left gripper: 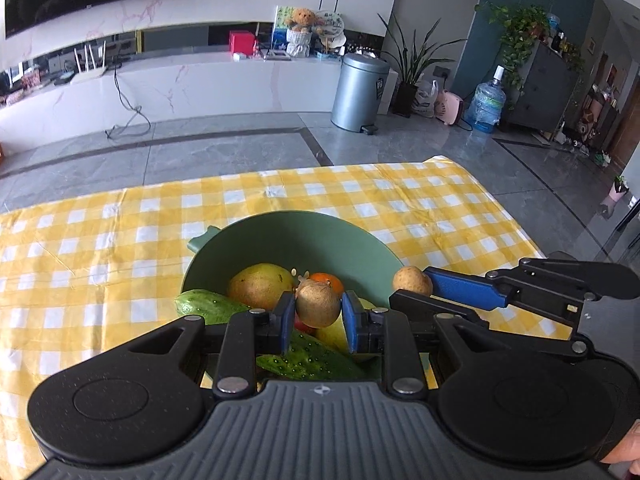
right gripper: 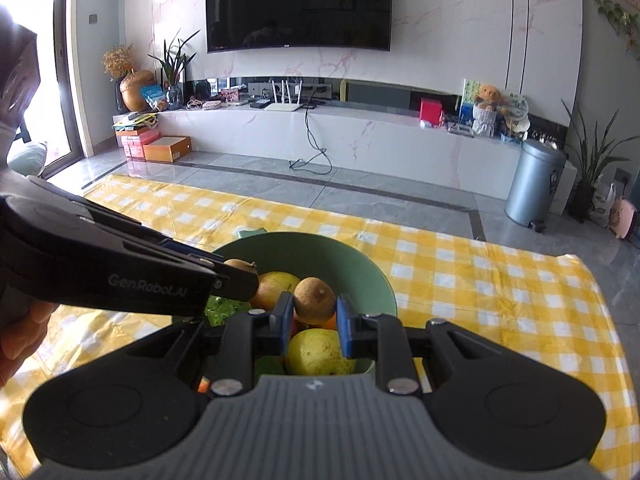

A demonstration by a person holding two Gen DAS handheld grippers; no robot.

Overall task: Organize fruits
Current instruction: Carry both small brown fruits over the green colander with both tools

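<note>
Fruits fill a green bowl [left gripper: 280,236] on the yellow checked tablecloth [left gripper: 100,240], near the table's front edge: a mango [left gripper: 258,284], an orange [left gripper: 326,280], a yellow pear [right gripper: 320,352] and cucumbers [left gripper: 208,306]. Above the bowl, the left gripper [left gripper: 317,314] has its blue fingers [left gripper: 287,320] pressed against a brown kiwi [left gripper: 318,304]. Beside it, over the bowl's right rim, the right gripper [right gripper: 315,318] is clamped the same way on a second kiwi [right gripper: 314,300].

green bowl [left gripper: 280,236] heaped with fruit, both hand-held grippers crowding above it, checked tablecloth [left gripper: 100,248] bare around
</note>
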